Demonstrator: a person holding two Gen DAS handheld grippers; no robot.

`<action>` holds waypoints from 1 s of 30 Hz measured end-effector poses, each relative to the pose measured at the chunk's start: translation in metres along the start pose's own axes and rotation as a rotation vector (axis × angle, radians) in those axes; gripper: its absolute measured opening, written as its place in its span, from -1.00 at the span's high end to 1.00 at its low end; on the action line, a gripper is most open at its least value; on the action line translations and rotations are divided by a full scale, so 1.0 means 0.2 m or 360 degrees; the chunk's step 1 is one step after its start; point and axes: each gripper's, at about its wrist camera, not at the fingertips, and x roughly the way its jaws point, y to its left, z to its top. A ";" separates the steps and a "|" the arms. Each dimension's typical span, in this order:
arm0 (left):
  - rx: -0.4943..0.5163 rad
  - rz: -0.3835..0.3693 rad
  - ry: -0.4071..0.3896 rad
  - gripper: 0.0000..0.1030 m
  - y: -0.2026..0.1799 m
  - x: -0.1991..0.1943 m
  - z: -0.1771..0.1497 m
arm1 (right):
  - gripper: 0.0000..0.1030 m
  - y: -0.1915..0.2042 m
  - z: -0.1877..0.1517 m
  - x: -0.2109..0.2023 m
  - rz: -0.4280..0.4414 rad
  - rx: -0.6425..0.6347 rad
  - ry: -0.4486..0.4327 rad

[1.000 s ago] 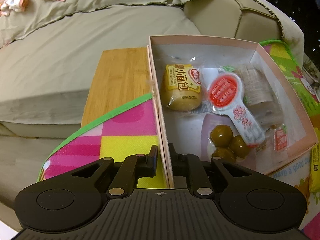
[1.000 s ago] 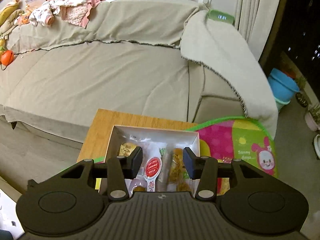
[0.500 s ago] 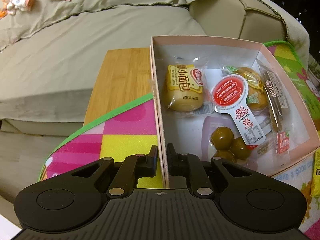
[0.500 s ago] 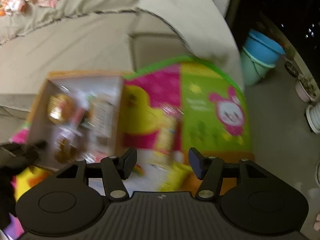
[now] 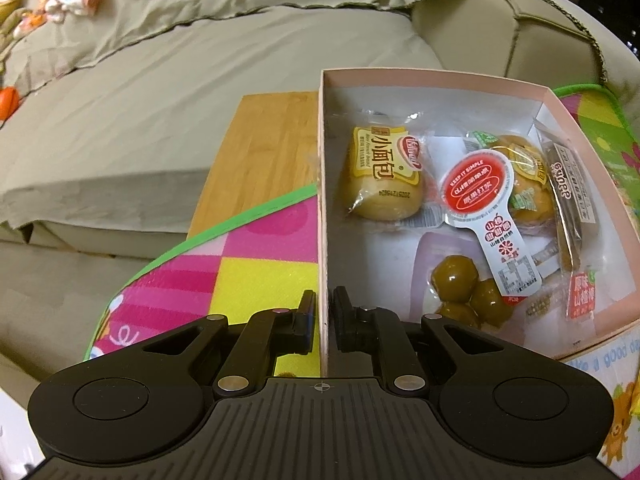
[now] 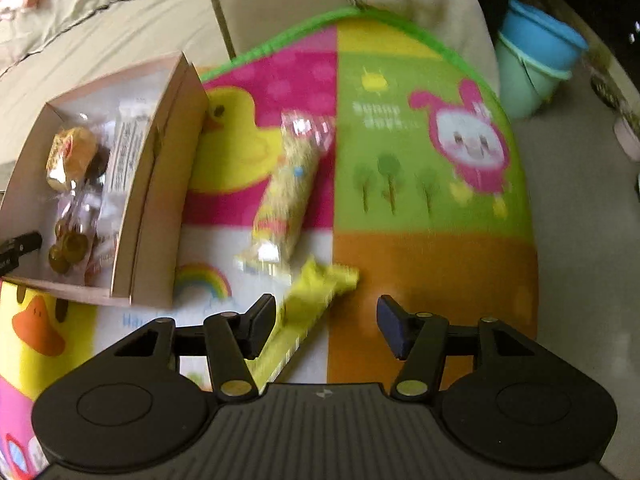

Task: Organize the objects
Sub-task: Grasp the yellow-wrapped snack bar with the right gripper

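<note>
Pinching the near end of the box's left wall, the left gripper [image 5: 323, 320] has its fingers nearly together, one pad outside the pink card and one inside, both touching it. That box [image 5: 322, 184] runs lengthwise away from the gripper across the play mat [image 5: 224, 268], its far end over a wooden board [image 5: 264, 160]. Inside, nearest, sit green plums [image 5: 456, 284] in clear wrap; over them lies a red-topped hawthorn paddle pack [image 5: 480, 188], handle toward the camera; beyond it a small bread bun [image 5: 380, 176] at left, a second bun [image 5: 528, 192] half covered, and a long dark bar [image 5: 568, 196] along the right wall.

The right gripper [image 6: 326, 326] hangs with fingers spread wide, holding nothing. A yellow packet [image 6: 304, 304] lies partly between them, nearer the left finger, slanting up to the right; its lower end is hidden behind the gripper body. Farther on, a clear-ended snack bag [image 6: 290, 196] lies with its long axis leaning slightly right, just beside the box. Motion blur smears both labels beyond reading. Blue buckets [image 6: 536, 60] stand off the mat, beside the sofa [image 5: 200, 92].
</note>
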 end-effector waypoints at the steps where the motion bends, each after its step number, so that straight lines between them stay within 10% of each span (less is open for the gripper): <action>1: -0.0004 0.0004 -0.0001 0.75 0.00 0.00 0.00 | -0.09 0.01 0.03 0.01 0.0016 -0.0019 -0.0011; 8: 0.0006 0.0032 0.0012 0.75 -0.03 0.00 0.02 | -0.07 0.05 0.08 0.06 0.0117 -0.0033 0.0104; 12: 0.0009 0.0033 0.0013 0.75 -0.03 0.00 0.02 | 0.33 0.09 -0.01 0.11 0.0060 -0.0075 0.0171; 28: 0.0033 0.0014 0.0010 0.75 -0.03 0.00 0.01 | 0.19 0.14 -0.30 -0.02 0.0052 -0.0006 0.0226; 30: 0.0033 0.0000 0.0005 0.75 -0.02 0.00 0.01 | 0.46 0.16 -0.33 -0.04 0.0042 0.0005 0.0232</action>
